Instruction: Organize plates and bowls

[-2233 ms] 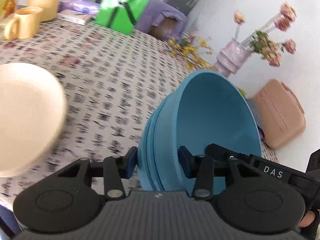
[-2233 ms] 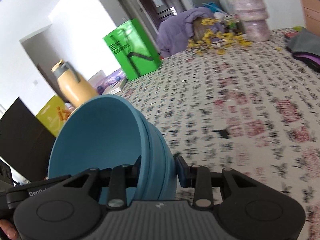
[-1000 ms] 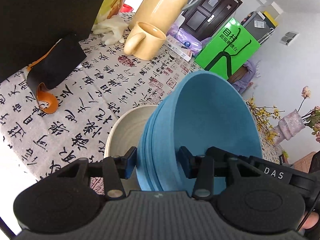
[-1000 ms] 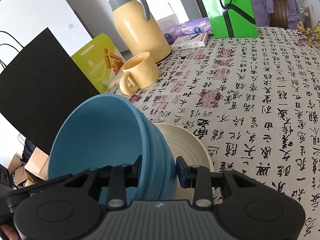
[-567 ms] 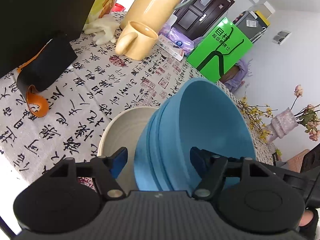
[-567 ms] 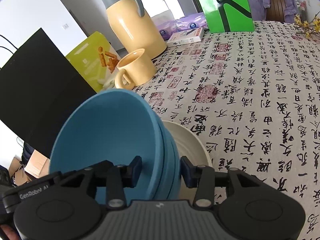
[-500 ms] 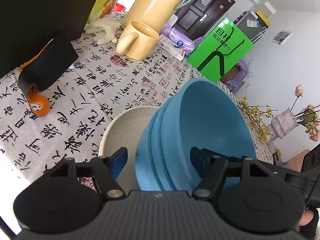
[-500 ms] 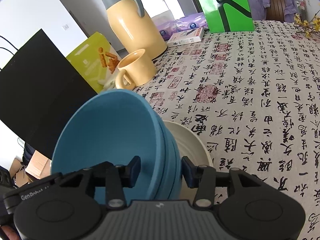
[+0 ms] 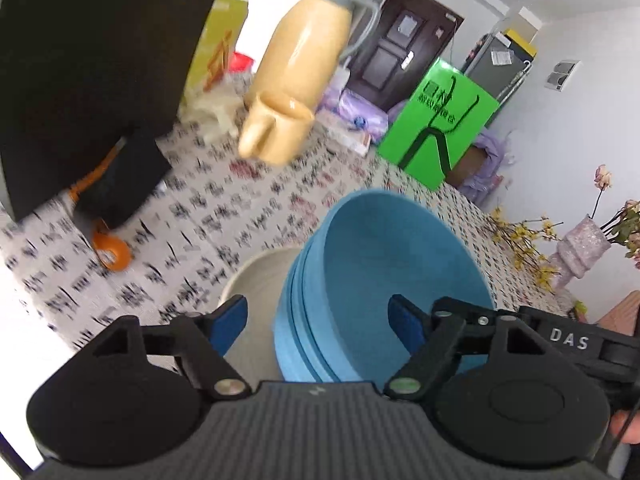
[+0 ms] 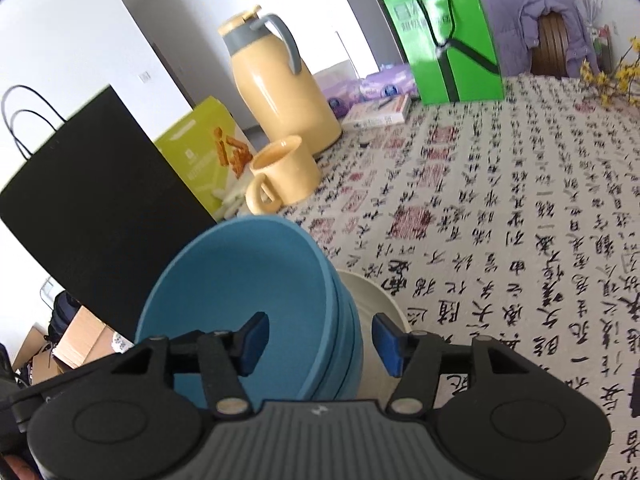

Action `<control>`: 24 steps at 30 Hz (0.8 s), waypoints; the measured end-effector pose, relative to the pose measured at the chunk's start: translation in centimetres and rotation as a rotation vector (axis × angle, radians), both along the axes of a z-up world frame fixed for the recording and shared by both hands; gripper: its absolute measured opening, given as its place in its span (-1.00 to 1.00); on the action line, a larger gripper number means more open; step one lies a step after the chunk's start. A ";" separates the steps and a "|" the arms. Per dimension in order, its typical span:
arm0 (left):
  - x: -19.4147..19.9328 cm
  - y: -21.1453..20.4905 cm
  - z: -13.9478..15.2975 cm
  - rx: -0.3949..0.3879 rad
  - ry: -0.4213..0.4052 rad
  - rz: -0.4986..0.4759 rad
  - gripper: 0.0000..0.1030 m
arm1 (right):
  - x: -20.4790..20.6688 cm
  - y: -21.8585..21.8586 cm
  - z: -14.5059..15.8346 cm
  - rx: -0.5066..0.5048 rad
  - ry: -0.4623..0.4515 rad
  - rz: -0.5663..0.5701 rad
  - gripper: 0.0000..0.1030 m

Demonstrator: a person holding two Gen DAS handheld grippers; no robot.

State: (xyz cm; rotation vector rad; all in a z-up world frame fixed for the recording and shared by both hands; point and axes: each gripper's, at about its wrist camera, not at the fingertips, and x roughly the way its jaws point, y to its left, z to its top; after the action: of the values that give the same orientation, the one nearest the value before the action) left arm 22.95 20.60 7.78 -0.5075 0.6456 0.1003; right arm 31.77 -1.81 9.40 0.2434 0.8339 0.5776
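Observation:
A stack of blue bowls (image 9: 384,288) sits nested inside a cream bowl (image 9: 256,280) on the patterned tablecloth. It also shows in the right wrist view, blue stack (image 10: 248,300) in the cream bowl (image 10: 380,312). My left gripper (image 9: 318,324) is open, its blue-padded fingers straddling the near rim of the stack without touching. My right gripper (image 10: 320,340) is open too, its fingers either side of the opposite rim, clear of it.
A yellow mug (image 10: 284,176) and a yellow thermos jug (image 10: 280,88) stand beyond the bowls. A black paper bag (image 10: 92,208) stands to the left, a green bag (image 10: 444,36) at the back. An orange-and-black object (image 9: 108,248) lies near the table edge. A vase of flowers (image 9: 584,248) stands far right.
Both grippers carried the blue stack over and set it in the cream bowl. Both have since opened wide and let go of the rim, drawing back slightly.

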 end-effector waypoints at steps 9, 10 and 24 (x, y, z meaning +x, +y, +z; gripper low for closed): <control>-3.3 -3.2 3.1 0.199 -0.120 0.041 0.70 | -2.5 -3.9 2.1 0.053 -0.090 -0.062 0.34; -3.6 -3.6 3.4 0.220 -0.134 0.045 0.70 | -2.9 -4.6 2.3 0.056 -0.100 -0.075 0.36; -4.1 -14.5 5.9 0.418 -0.357 -0.167 1.00 | -7.6 -17.6 2.0 -0.126 -0.291 -0.383 0.56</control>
State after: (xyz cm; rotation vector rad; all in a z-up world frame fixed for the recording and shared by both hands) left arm 18.87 6.15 13.67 -0.0606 0.3006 -0.0152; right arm 24.20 -19.39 11.39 0.1915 0.5202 0.1928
